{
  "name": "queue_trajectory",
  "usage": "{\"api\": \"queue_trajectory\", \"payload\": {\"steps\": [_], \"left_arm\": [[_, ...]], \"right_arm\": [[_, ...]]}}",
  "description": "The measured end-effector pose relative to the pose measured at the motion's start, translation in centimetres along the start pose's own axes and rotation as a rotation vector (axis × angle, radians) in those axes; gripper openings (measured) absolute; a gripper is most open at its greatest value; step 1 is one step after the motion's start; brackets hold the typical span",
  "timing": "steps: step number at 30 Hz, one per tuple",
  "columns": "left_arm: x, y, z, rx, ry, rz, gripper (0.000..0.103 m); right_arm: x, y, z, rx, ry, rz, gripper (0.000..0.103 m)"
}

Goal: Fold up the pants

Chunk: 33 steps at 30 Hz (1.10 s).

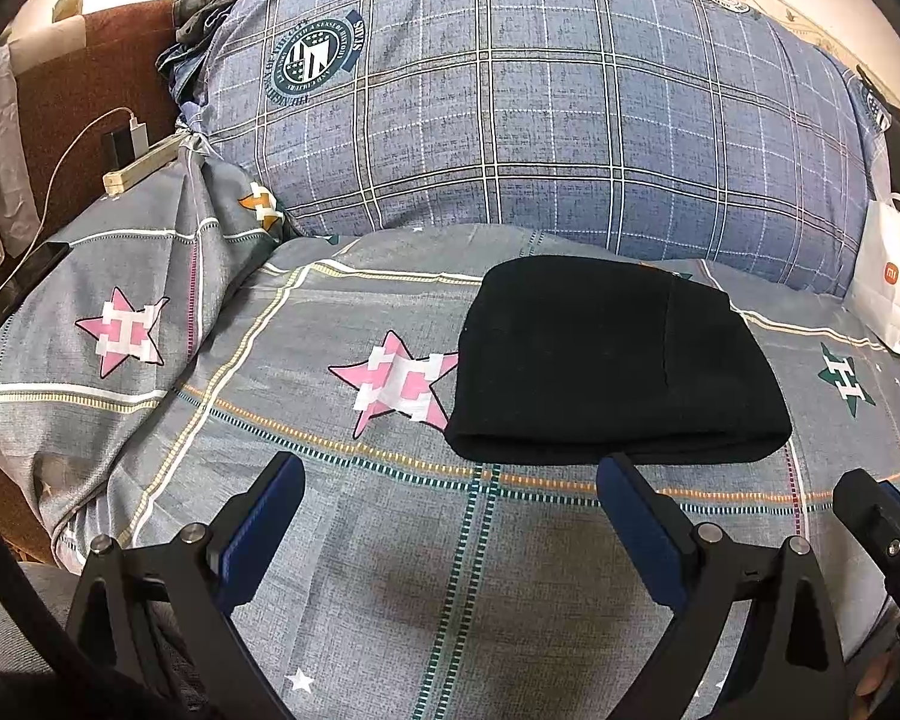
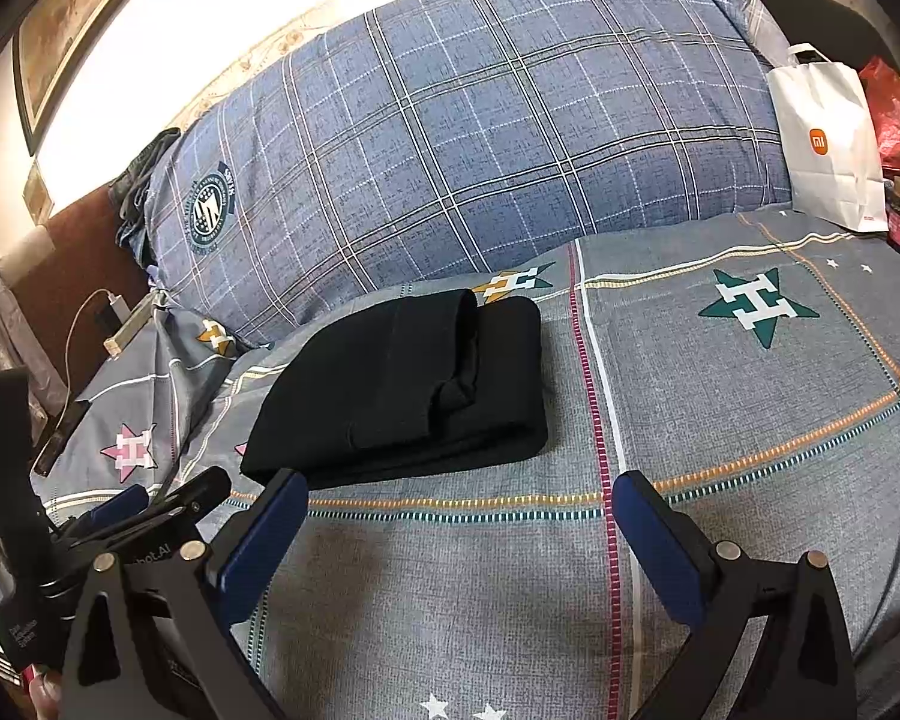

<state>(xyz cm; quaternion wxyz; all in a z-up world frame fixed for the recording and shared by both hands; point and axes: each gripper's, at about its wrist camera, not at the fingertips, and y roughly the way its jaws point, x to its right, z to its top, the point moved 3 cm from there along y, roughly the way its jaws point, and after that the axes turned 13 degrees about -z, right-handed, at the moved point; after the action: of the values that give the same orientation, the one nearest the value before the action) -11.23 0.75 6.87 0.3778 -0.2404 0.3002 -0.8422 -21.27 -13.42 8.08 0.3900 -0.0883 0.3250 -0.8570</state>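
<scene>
Black pants (image 1: 618, 360) folded compactly (fold edge nearest), long axis crosswise on bedsheet (image 1: 390, 540)

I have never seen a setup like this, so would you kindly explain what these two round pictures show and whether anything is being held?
There is no robot here: a person holds a two-finger gripper in each hand, and each carries a fisheye camera looking forward along its fingers. One picture is from the left gripper, the other from the right gripper. Both stand open and hold nothing. They hover over a bed with a grey star-patterned sheet. On it lie the black pants, already folded into a compact bundle. Behind is a blue plaid quilt; a white paper bag stands to the right, and a phone on a charging cable lies to the left.
</scene>
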Motion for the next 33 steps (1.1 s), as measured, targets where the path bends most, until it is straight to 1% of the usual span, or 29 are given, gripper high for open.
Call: {"api": "queue_trajectory", "payload": {"steps": [33], "left_arm": [[-0.1,0.02,0.07,-0.001,0.011,-0.011,0.098]], "right_arm": [[0.11,0.13,-0.23,-0.008,0.002,-0.002,0.102]]}}
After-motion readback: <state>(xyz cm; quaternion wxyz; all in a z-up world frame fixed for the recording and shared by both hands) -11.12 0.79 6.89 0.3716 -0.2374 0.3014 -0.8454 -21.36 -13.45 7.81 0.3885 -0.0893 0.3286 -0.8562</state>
